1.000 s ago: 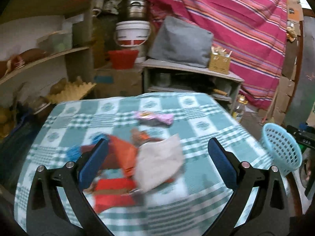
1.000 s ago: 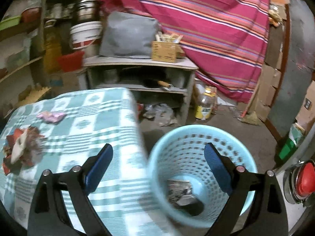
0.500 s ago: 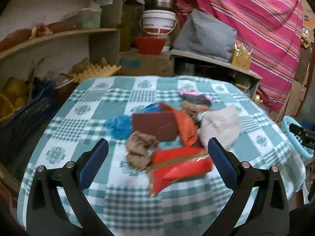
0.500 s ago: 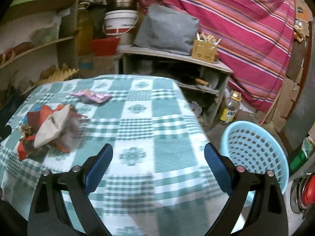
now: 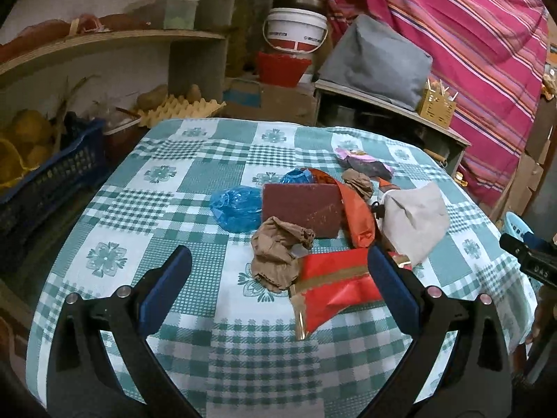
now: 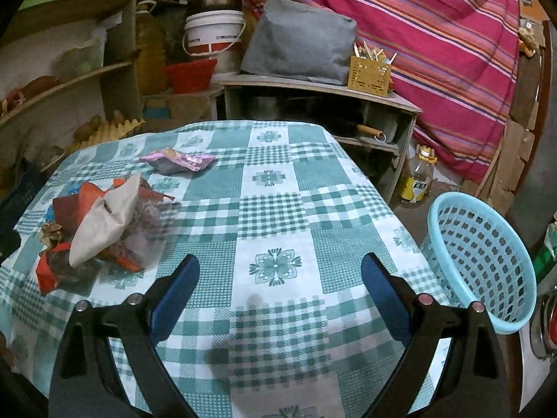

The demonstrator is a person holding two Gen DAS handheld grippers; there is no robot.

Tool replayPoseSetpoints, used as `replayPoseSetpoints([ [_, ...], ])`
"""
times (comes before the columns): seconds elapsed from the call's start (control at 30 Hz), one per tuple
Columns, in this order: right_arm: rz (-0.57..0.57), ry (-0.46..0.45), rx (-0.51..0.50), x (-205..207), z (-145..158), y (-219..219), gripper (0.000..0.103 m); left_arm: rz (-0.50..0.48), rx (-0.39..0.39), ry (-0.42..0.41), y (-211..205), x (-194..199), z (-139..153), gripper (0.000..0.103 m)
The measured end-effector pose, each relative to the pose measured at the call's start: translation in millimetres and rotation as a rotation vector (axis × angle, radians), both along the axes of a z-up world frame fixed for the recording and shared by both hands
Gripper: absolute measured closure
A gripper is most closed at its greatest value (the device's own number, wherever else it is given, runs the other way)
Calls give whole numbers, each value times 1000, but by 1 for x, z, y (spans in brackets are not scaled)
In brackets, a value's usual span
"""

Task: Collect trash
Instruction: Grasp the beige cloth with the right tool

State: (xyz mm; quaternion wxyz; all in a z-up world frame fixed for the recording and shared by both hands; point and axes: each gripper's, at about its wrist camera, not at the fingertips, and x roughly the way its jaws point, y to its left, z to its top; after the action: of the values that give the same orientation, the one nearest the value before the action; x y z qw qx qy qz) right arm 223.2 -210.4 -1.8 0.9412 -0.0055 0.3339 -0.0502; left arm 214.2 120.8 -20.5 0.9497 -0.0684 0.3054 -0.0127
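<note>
A pile of trash lies on the green checked tablecloth (image 5: 167, 209): a crumpled brown paper (image 5: 278, 250), a red wrapper (image 5: 334, 289), a maroon card (image 5: 301, 209), a blue plastic bag (image 5: 236, 205), a white paper bag (image 5: 414, 219) and a pink wrapper (image 5: 362, 162). My left gripper (image 5: 278, 278) is open and empty, just short of the brown paper and red wrapper. My right gripper (image 6: 278, 278) is open and empty above the cloth (image 6: 275, 209), with the pile (image 6: 101, 226) to its left. A light blue basket (image 6: 484, 261) stands on the floor at the table's right.
Shelves (image 5: 104, 41) with a dark crate (image 5: 41, 181) and egg trays (image 5: 181, 108) stand to the left. A low cabinet (image 6: 313, 90) with a grey bag (image 6: 299, 41) is behind the table. A bottle (image 6: 416, 181) stands on the floor.
My left gripper has pulled back and to the left, so the pile now sits ahead of it. My right gripper has swung left from above the basket to over the table.
</note>
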Motion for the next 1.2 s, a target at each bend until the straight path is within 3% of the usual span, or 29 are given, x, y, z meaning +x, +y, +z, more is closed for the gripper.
replayPoseSetpoints([
  [0.33, -28, 8, 17, 7, -3, 0, 11, -39, 6, 30, 0, -2, -6, 5],
  [0.63, 80, -25, -6, 18, 13, 40, 11, -5, 38, -16, 11, -3, 4, 5],
  [0.77, 141, -26, 7, 30, 17, 64, 11, 31, 16, -6, 27, 4, 6, 5],
  [0.9, 180, -8, -6, 48, 12, 91, 11, 35, -26, 28, 40, 12, 3, 5],
  [1.07, 193, 46, 13, 70, -4, 106, 11, 69, 39, 31, 41, 17, 1, 5],
  [1.2, 211, 61, 51, 76, -9, 107, 12, 52, 30, 43, 42, 21, -2, 6],
])
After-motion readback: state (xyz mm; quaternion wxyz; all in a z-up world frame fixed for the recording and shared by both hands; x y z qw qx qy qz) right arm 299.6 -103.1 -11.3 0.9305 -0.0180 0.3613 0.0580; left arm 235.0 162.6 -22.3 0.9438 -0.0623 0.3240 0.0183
